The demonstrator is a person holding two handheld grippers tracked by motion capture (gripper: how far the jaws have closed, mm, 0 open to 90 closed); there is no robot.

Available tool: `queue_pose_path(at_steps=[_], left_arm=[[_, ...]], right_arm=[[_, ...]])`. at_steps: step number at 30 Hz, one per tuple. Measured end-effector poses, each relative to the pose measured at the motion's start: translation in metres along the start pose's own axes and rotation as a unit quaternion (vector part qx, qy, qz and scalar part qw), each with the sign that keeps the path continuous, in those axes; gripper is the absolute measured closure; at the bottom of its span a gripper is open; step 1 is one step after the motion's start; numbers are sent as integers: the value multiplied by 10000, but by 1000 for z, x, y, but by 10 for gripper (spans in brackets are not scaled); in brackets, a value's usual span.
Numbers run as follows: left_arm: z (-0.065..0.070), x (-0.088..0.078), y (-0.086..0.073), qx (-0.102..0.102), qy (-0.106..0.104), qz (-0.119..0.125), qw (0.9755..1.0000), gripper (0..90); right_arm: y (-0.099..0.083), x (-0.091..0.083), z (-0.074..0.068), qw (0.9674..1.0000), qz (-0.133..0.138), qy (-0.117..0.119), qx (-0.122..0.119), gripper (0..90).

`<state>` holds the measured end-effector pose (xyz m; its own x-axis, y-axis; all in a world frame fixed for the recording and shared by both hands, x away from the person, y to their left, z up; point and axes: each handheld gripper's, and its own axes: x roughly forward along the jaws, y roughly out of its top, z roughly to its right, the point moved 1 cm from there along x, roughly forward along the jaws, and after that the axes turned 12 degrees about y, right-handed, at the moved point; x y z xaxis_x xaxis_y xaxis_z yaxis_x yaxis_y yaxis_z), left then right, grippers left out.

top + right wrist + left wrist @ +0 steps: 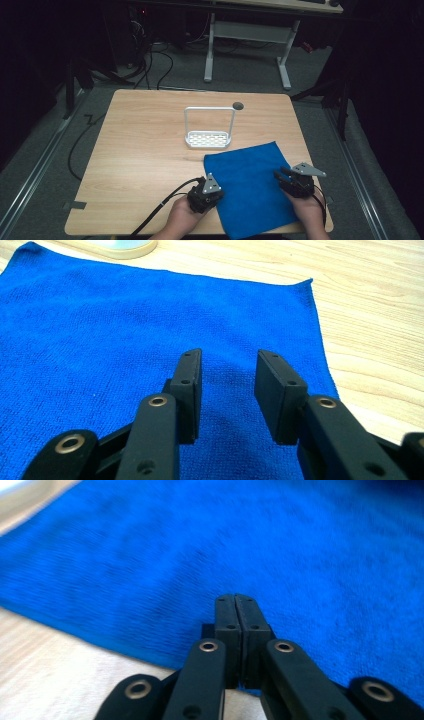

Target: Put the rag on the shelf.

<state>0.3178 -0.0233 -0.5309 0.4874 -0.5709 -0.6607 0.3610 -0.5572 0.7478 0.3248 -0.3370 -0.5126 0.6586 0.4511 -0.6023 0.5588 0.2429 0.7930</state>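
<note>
Simply a flat blue napped cloth [251,187]

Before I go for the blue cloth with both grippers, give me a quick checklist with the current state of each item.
1. Cloth lying flat on the table: ok.
2. Right gripper open over the cloth: ok.
3. Left gripper open for a grasp: not ok, jaws are closed together.
4. Left gripper at the cloth's edge: ok.
5. White rack apart from the cloth: cannot tell, its base sits very near the far edge.
6. Cloth already pinched by the left gripper: cannot tell.
</note>
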Motion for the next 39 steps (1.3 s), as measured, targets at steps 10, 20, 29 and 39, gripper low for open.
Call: queue_pose_path(at_steps=[10,20,29,39], left_arm=[[-10,-8,-11,-3,-39,-213,9998,900],[-35,-29,-28,-33,76,-379,9992,899],[-69,-47,-48,-367,452,-425,9974,894],[-84,-43,-40,-873,591,-150,9943,805]], right_arm=[[0,-4,0,9999,53,44,75,644],[1,-5,-4,9998,91,151,49,696],[3,15,-17,9986,-211,454,-152,824],[10,40,-25,9974,-448,510,-255,858]])
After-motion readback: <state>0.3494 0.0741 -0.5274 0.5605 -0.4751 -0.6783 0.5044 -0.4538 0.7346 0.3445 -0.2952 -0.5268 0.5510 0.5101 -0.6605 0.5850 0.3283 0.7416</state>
